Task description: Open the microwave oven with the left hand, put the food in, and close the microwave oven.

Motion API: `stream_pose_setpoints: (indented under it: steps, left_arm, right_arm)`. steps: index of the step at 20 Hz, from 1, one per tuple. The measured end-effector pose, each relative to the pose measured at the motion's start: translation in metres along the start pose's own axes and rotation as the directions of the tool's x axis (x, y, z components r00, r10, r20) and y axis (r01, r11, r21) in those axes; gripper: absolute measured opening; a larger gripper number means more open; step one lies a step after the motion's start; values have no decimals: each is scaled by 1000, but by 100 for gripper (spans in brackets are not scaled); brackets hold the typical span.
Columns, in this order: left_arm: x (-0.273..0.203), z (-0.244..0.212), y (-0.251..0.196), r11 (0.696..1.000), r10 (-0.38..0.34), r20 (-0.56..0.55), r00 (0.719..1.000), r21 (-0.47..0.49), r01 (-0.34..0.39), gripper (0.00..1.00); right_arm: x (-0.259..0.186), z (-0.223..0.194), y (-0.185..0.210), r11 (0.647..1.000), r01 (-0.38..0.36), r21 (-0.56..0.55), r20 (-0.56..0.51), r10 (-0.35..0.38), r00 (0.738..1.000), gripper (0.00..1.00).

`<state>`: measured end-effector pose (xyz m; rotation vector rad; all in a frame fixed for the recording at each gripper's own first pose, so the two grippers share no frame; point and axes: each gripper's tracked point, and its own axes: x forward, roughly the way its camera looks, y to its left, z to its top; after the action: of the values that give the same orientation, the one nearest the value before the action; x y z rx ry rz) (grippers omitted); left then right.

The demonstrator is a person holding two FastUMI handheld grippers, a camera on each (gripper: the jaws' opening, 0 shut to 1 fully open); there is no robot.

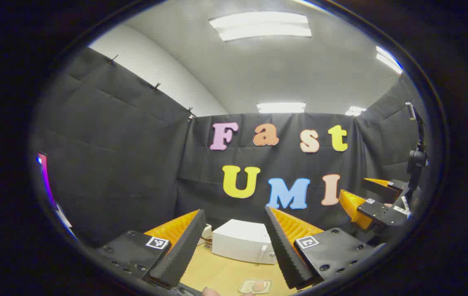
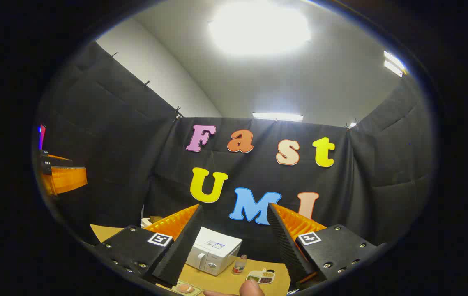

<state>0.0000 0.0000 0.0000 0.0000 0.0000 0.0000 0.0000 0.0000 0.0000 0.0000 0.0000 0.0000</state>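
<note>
A white microwave oven (image 1: 243, 245) stands on the wooden table (image 1: 217, 275), door closed, and appears between my left gripper's fingers in the left gripper view. In the right gripper view the microwave oven (image 2: 213, 250) sits low at centre. A small tray of food (image 1: 255, 286) lies on the table in front of it. My left gripper (image 1: 234, 246) is open, held high above the table with nothing between its fingers. My right gripper (image 2: 234, 242) is open too and holds nothing. The right gripper (image 1: 375, 201) also shows at the right of the left gripper view.
A small bottle (image 2: 239, 265) and a divided dish of food (image 2: 261, 276) stand right of the microwave. Another food tray (image 2: 185, 288) lies at the table's near edge. A fingertip (image 2: 251, 287) pokes in at the bottom. A camera stand (image 1: 416, 156) rises at the far right.
</note>
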Motion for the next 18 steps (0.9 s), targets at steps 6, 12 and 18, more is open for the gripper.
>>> stream_pose_setpoints:
  steps: [6,12,18]
  left_arm:
    - [7,-29,31,994,-104,-37,994,-19,103,94]
    - [28,-75,-2,979,-204,-127,971,-19,203,93]
    - [70,-143,-63,966,-255,-252,934,-19,259,94]
  right_arm:
    - [-20,6,28,997,66,-43,-57,-69,996,95]
    - [-31,2,-2,988,131,-80,-84,-138,987,95]
    - [-29,-23,-74,977,188,-99,-108,-198,974,95]
